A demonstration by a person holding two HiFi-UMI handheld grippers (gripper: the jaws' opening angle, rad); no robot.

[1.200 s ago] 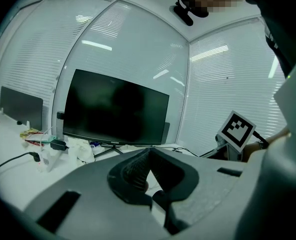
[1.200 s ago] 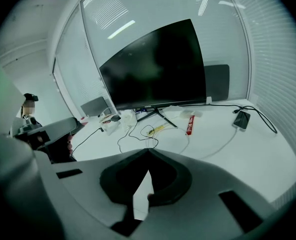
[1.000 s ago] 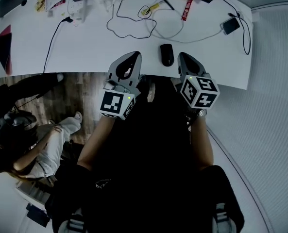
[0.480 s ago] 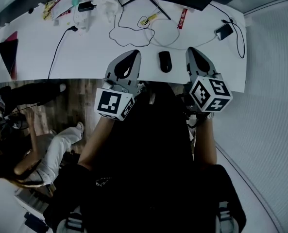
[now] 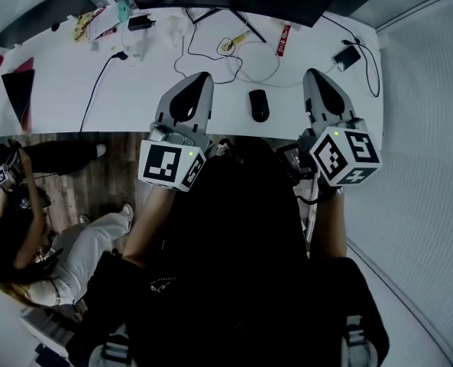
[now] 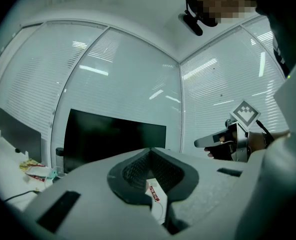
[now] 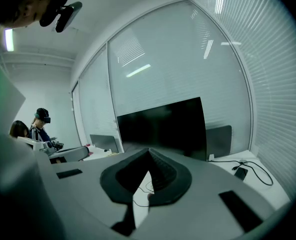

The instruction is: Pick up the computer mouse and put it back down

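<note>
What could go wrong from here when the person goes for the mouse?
1. The left claw and the right claw are both shut and empty. If the chosen one comes down without opening, it will likely shove the mouse rather than grip it.
2. The mouse lies near the front edge of the desk, so a push could slide it off.
3. Loose cables lie just behind it and could snag.

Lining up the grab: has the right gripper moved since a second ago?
Yes. The right gripper has drifted right, away from the mouse, and looks raised towards the camera.
</note>
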